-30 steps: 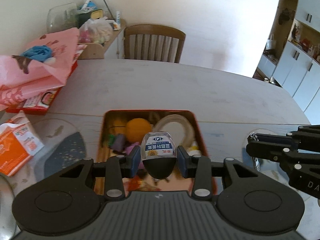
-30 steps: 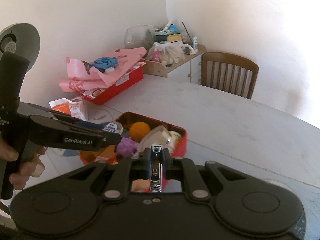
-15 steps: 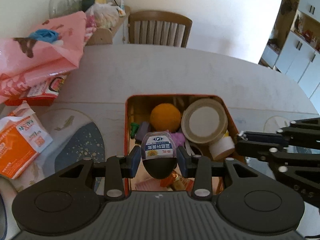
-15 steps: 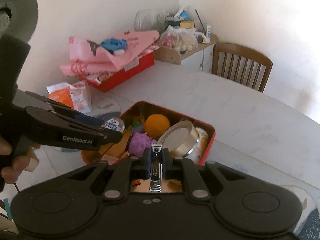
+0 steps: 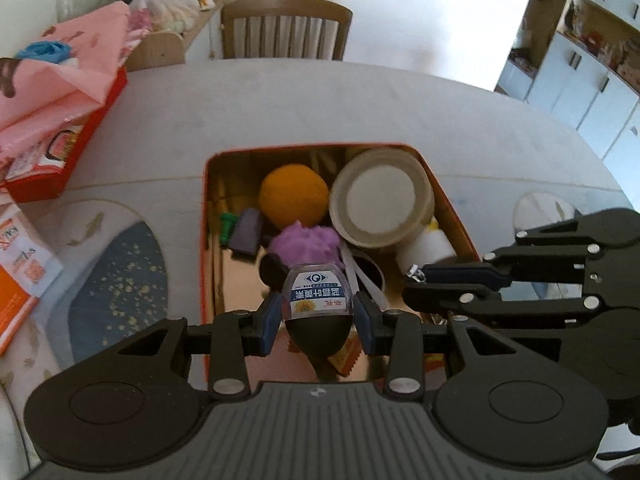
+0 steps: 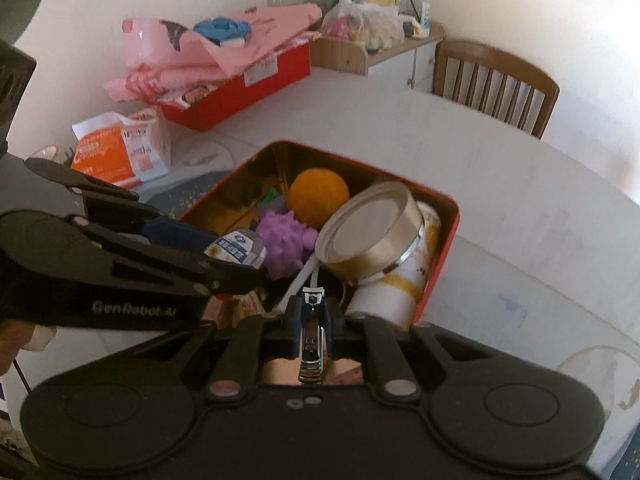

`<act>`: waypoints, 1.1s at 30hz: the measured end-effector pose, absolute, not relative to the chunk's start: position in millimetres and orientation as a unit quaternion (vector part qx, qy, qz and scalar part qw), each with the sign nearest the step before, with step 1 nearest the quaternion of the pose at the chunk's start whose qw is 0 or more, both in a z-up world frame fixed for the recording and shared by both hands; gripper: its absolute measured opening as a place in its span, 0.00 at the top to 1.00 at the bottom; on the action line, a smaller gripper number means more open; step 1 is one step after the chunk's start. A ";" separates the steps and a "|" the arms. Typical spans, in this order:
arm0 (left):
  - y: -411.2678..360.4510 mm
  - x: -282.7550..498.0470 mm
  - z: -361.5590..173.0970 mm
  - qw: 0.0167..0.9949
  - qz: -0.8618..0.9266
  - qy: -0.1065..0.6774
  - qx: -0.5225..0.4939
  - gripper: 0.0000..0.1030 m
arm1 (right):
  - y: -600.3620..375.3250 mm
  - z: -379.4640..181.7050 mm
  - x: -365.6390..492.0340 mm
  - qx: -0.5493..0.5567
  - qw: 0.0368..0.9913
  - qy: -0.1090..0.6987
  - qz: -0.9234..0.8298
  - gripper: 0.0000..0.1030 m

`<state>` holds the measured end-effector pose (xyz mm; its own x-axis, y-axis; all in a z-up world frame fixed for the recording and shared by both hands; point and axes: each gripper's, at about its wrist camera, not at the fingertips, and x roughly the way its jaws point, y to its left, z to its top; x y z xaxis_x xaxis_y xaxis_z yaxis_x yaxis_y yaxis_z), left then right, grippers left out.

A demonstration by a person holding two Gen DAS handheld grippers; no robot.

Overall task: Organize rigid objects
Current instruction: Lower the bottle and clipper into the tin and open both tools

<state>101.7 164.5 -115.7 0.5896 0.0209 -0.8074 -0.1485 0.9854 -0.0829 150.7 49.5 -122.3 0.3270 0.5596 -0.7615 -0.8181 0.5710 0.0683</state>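
Note:
A red tin box (image 5: 205,216) (image 6: 448,240) stands open on the white table. Inside lie an orange ball (image 5: 294,196) (image 6: 319,196), a purple spiky ball (image 5: 306,242) (image 6: 282,246), a round tin (image 5: 382,200) (image 6: 376,236) and small bits. My left gripper (image 5: 318,314) (image 6: 240,264) is shut on a small bottle (image 5: 318,300) (image 6: 236,248) with a blue and white label and a black cap, held over the box's near part. My right gripper (image 6: 314,316) (image 5: 414,280) is shut on a silver nail clipper (image 6: 312,340), also just above the box's near edge.
A red carton with pink paper (image 5: 60,92) (image 6: 224,64) lies at the far left. An orange packet (image 5: 16,264) (image 6: 120,144) and a blue speckled mat (image 5: 116,284) sit left of the box. A wooden chair (image 5: 286,28) (image 6: 496,84) stands behind the table.
Both grippers have sunk and moved in over the tin box, which now looms larger. Each keeps its grip, the left on the bottle, the right on the clipper.

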 end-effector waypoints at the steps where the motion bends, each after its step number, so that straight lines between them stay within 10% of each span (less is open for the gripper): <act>1: 164.8 102.9 -118.1 0.887 0.046 0.454 -0.072 0.63 | 49.7 -124.1 151.2 -0.168 0.796 0.390 0.431 0.90; 25: 166.3 107.9 -135.8 0.871 0.050 0.483 -0.073 0.61 | 41.3 -129.6 144.9 -0.169 0.795 0.402 0.422 0.78; 33: 160.9 92.4 -120.6 0.884 0.049 0.459 -0.071 0.46 | 27.8 -115.6 138.6 -0.148 0.806 0.391 0.419 0.69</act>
